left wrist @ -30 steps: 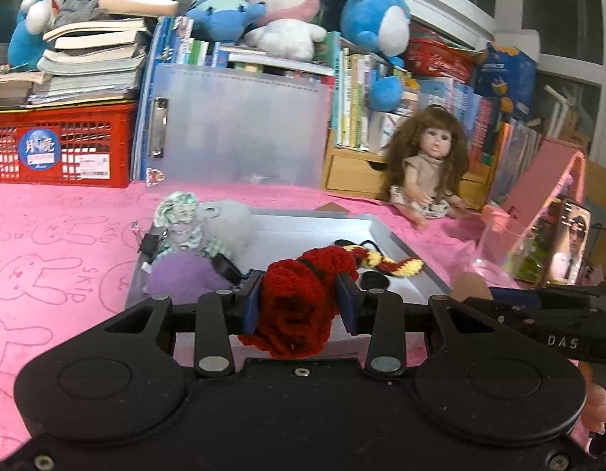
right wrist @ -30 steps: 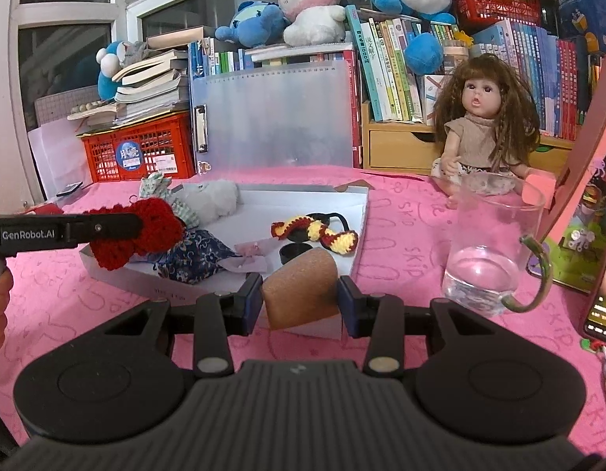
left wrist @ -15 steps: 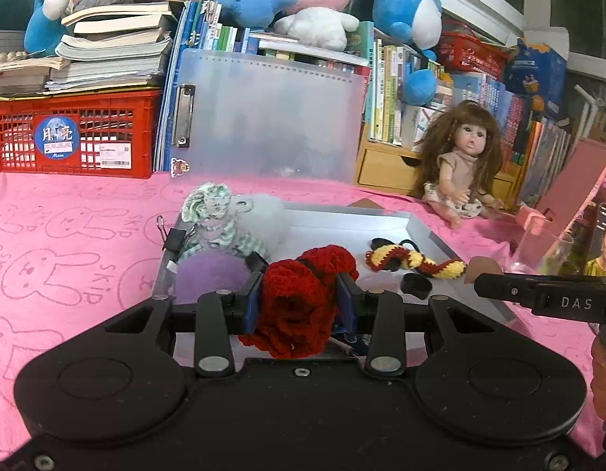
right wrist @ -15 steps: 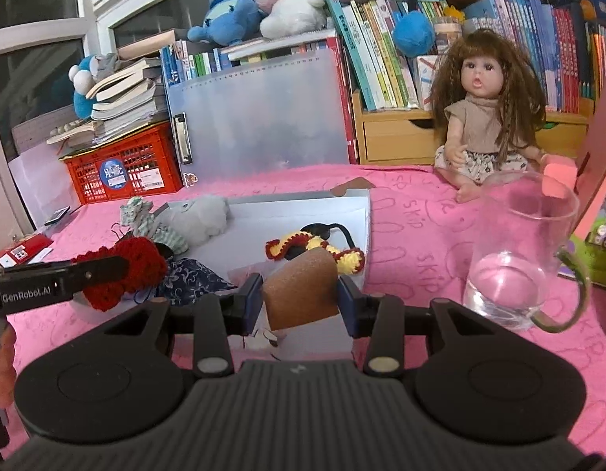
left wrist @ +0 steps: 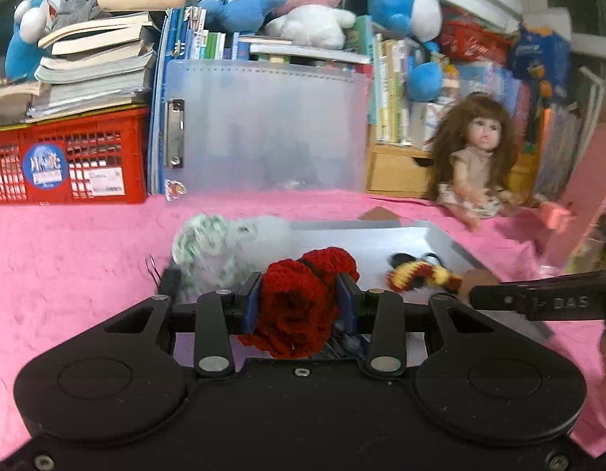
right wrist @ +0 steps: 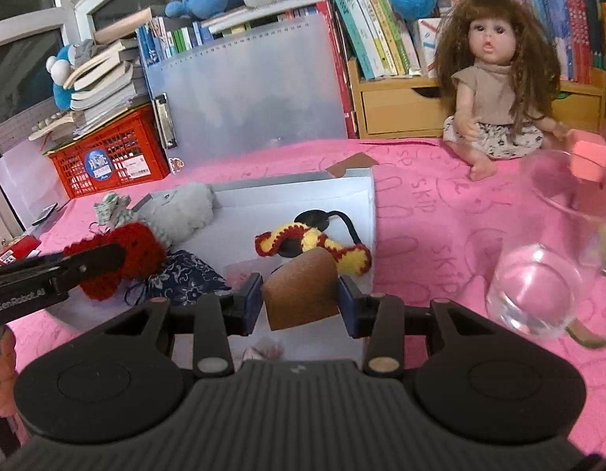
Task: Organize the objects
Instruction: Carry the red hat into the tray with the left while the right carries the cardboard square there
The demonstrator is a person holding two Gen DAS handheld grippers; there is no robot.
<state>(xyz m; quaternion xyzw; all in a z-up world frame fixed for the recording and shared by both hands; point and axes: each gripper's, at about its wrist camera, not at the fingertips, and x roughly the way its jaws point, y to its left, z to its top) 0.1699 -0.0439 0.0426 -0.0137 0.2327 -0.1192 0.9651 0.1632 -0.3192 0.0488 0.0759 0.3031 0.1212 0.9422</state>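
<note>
My left gripper [left wrist: 299,300] is shut on a red crocheted piece [left wrist: 299,310] and holds it over the near left part of the white tray [left wrist: 381,241]. It also shows in the right wrist view [right wrist: 118,253]. My right gripper [right wrist: 301,298] is shut on a brown flap-shaped piece [right wrist: 301,290] over the tray's near edge [right wrist: 371,212]. In the tray lie a yellow-and-red crocheted band [right wrist: 314,241], a grey fluffy toy [right wrist: 183,208], a green-white fabric piece [left wrist: 196,239] and a dark blue patterned cloth [right wrist: 185,274].
A glass jug [right wrist: 538,274] with water stands right of the tray. A doll [right wrist: 499,90] sits at the back right. A red crate [left wrist: 67,165] with books, a translucent folder [left wrist: 263,129], bookshelves and plush toys line the back. Pink cloth [left wrist: 67,255] covers the table.
Both grippers have moved forward over the tray with their pieces still held. The left has gone further in, toward the grey toy; the right has closed in on the yellow-and-red band.
</note>
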